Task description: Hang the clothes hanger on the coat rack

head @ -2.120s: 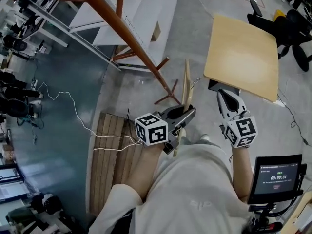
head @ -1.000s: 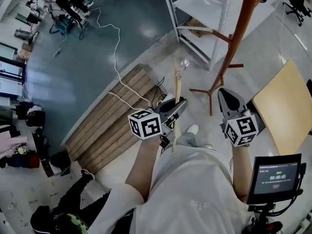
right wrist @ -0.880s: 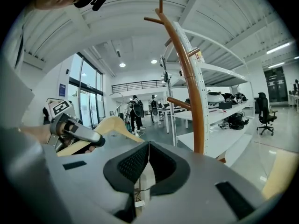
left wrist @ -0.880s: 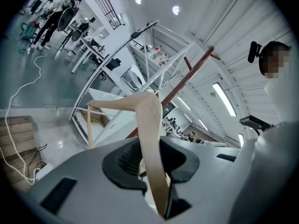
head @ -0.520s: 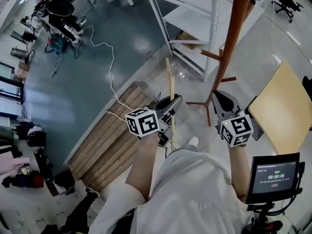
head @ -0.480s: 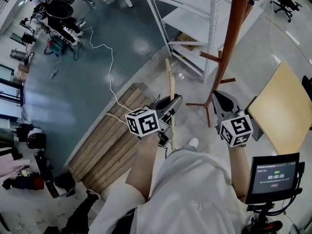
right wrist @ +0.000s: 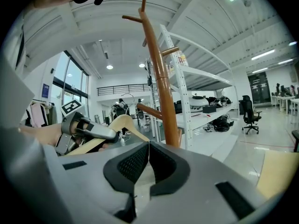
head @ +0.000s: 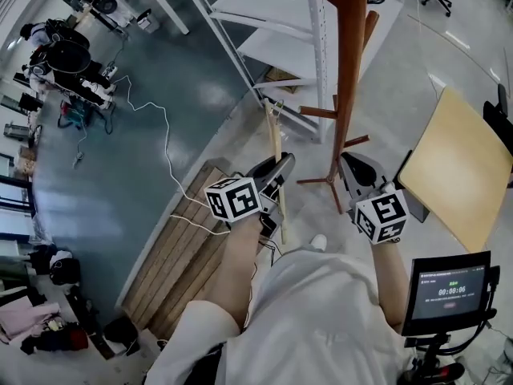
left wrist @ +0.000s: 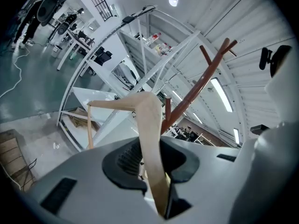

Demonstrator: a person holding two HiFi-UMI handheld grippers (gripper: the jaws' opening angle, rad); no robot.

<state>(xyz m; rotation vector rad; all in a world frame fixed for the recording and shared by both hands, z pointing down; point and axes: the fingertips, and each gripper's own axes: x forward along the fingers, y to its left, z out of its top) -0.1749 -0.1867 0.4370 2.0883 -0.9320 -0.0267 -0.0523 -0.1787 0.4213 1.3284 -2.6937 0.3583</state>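
A pale wooden clothes hanger (head: pixel 275 147) with a metal hook stands nearly upright in my left gripper (head: pixel 280 165), which is shut on one of its arms. In the left gripper view the hanger (left wrist: pixel 148 125) runs up from between the jaws, with the brown coat rack (left wrist: pixel 205 76) beyond it to the right. The coat rack's pole (head: pixel 350 62) rises just ahead, between the two grippers, and its feet (head: pixel 329 180) rest on the floor. My right gripper (head: pixel 350 163) is shut and holds nothing. Its own view shows the rack (right wrist: pixel 161 78) close ahead and the hanger (right wrist: pixel 122 123) to the left.
White metal shelving (head: pixel 272 22) stands behind the rack. A pale wooden tabletop (head: pixel 457 167) lies to the right, a slatted wooden board (head: pixel 180 255) and a white cable (head: pixel 164 147) to the left. A small screen (head: pixel 447 291) sits at lower right.
Both grippers have moved toward the coat rack, the left one carrying the hanger. The rack's pole now stands closer and more squarely between them.
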